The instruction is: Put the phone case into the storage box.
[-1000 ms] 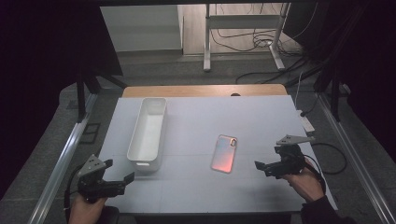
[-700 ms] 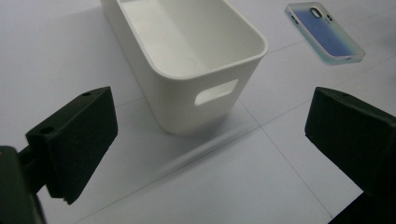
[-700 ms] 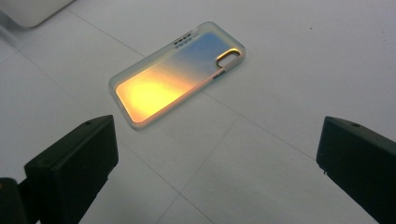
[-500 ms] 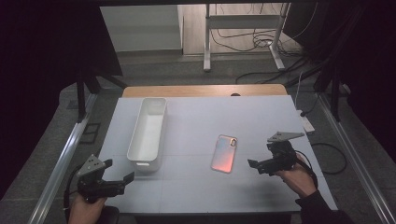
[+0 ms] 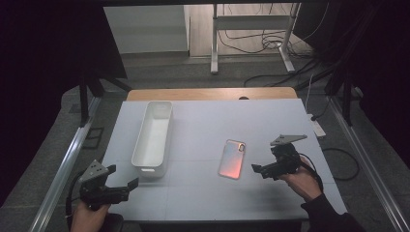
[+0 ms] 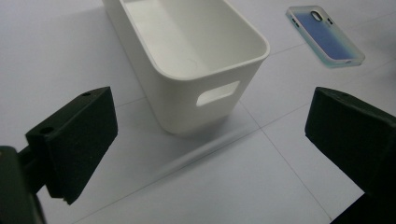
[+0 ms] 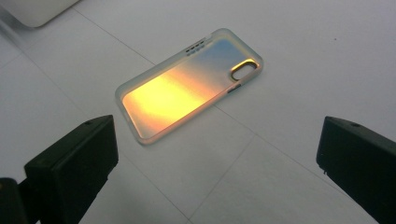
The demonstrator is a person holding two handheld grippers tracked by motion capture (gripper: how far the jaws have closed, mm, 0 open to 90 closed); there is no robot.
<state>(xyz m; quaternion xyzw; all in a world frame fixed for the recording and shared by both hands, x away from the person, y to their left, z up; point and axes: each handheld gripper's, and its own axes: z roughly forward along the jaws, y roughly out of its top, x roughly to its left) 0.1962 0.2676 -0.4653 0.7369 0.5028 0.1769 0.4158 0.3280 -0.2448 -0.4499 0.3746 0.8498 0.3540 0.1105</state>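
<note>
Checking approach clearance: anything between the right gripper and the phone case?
Nothing visible. The right gripper sits just right of the phone case, jaws wide open, with bare table between them. The case lies flat; the white bin stands off to its left, out of the path.

left hand-held gripper [image 5: 126, 185]: black, grey plate | right hand-held gripper [image 5: 257, 169]: black, cable, dark sleeve

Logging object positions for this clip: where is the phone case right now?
In the high view, the phone case lies flat on the table, right of the white bin, just ahead of the open right tongs.
</note>
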